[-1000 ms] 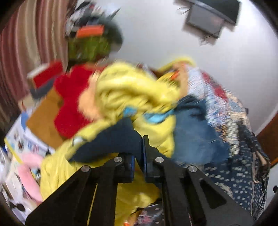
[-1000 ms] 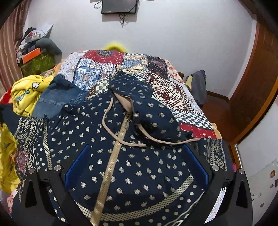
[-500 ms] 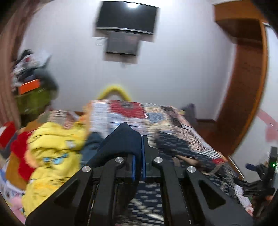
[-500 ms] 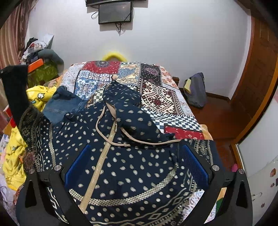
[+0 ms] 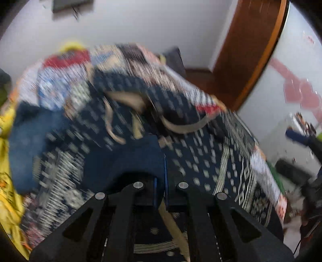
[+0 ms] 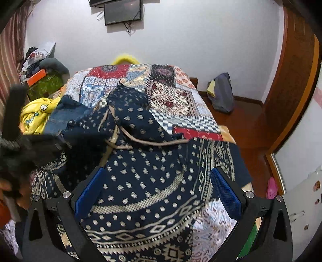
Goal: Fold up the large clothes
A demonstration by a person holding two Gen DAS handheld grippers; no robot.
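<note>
One navy dotted garment [image 6: 145, 165] lies spread on the bed [image 6: 181, 104] — its plain navy edge pinched in the closed left tongs [image 5: 160, 181]. Right tongs [image 6: 157, 193] gape wide, empty, above it. Only the right view shows the wall screen [image 6: 122, 12] sharply.

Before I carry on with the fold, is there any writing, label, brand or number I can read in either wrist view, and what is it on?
None can be read.
Orange box on the pile at left: any print is too small.
Stickers on the white surface at right: pictures only, too small.
Wall screen: dark, no visible brand.
Left wrist view: motion-blurred.
</note>
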